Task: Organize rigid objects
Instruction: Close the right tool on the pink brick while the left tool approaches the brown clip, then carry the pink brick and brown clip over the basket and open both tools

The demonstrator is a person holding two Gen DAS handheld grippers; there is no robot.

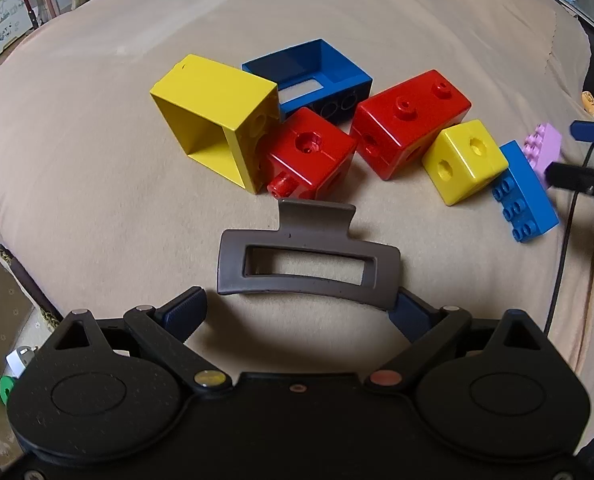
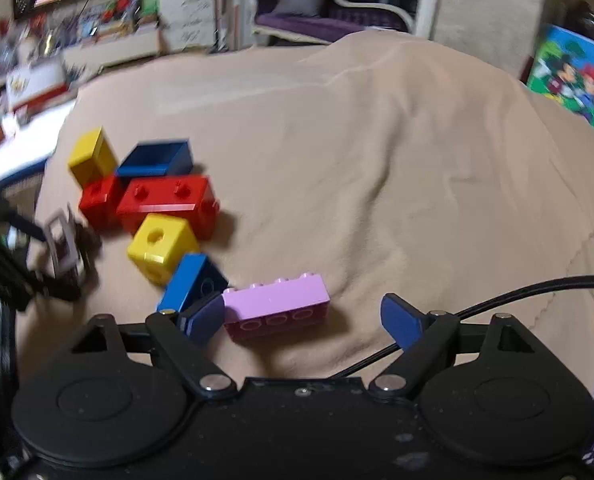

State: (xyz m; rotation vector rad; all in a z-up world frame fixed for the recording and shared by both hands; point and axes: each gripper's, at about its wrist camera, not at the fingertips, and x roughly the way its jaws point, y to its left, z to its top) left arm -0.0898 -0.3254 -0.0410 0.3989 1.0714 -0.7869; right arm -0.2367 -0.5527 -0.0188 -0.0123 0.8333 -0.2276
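Note:
My left gripper (image 1: 299,312) is shut on a brown hair claw clip (image 1: 309,264), gripped lengthwise between the two blue pads just above the beige blanket (image 1: 97,160). Beyond it lie a hollow yellow block (image 1: 217,120), a hollow blue block (image 1: 309,76), a red cube (image 1: 311,156), a long red block (image 1: 411,120), a yellow cube (image 1: 463,160) and a blue studded brick (image 1: 525,192). My right gripper (image 2: 303,320) stands open around a pink brick (image 2: 277,308). The brick sits against the left pad, well apart from the right one.
A black cable (image 2: 497,288) trails over the blanket at the right. A colourful cartoon box (image 2: 573,80) stands past the blanket's right edge. Cluttered shelves (image 2: 97,32) and a purple sofa (image 2: 317,20) are in the background. The blanket's right half holds no objects.

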